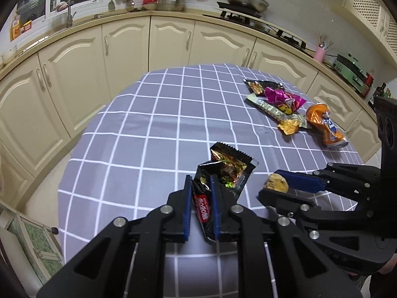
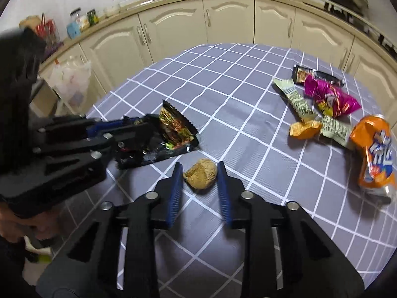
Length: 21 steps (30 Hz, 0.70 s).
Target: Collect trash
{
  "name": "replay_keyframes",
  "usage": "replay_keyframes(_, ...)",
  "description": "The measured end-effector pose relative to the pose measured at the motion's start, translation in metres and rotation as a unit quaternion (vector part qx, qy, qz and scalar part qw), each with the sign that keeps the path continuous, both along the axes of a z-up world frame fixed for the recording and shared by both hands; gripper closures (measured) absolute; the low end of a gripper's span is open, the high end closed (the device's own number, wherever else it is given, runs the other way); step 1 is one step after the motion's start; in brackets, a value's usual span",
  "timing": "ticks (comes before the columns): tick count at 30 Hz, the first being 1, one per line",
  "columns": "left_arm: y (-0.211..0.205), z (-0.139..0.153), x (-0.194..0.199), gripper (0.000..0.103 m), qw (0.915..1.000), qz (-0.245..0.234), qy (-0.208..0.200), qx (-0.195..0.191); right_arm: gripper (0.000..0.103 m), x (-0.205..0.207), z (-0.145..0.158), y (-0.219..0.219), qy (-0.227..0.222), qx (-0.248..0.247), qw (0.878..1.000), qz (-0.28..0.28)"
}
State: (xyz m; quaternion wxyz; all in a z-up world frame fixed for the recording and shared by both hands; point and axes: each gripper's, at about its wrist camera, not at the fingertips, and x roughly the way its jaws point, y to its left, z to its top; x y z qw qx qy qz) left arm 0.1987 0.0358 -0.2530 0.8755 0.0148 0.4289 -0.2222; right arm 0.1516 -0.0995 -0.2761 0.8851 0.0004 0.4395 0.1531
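My left gripper (image 1: 200, 176) is shut on a black snack wrapper (image 1: 230, 168), pinching its near end while the printed far end sticks out over the grey checked tablecloth (image 1: 148, 124). Just to its right, my right gripper (image 2: 199, 165) is closed around a crumpled brown ball (image 2: 201, 176) that rests on the cloth, both blue pads touching its sides. The left wrist view shows the same ball (image 1: 276, 182) between the right gripper's fingers. At the far right lie a crushed orange can (image 2: 374, 154), a magenta wrapper (image 2: 327, 94), a pale green wrapper (image 2: 297, 99), a crumpled orange scrap (image 2: 304, 129) and another dark wrapper (image 2: 301, 73).
Cream kitchen cabinets (image 1: 124, 44) curve around behind the table, with a sink at the left and a stove with a pan (image 1: 248, 0) at the right. A white plastic bag (image 2: 72, 77) hangs left of the table. A person's hand (image 2: 37, 226) holds the left gripper.
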Motion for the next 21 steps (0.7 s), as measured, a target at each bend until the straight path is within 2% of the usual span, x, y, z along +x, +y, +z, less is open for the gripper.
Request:
replay_keyframes(5,0.001,0.006,-0.003,0.090,0.9999,0.004,-0.004,-0.014,0.076,-0.014,0.011,-0.024,-0.012,0.027,0.999,-0.020)
replay_keyframes(11,-0.014,0.023,-0.010,0.090,0.9994,-0.006,-0.018,-0.029,0.076,-0.042,0.037,-0.083,-0.035,0.073,0.994,-0.069)
replay_keyframes(17,-0.048,0.051,-0.026,0.090,0.9976,-0.037,-0.043,-0.041,0.076,-0.079,0.061,-0.139,-0.073,0.081,0.986,-0.123)
replay_keyframes(21,-0.088,0.073,-0.041,0.090,0.9939,-0.077,-0.061,-0.049,0.076,-0.105,0.071,-0.184,-0.092,0.095,0.977,-0.167)
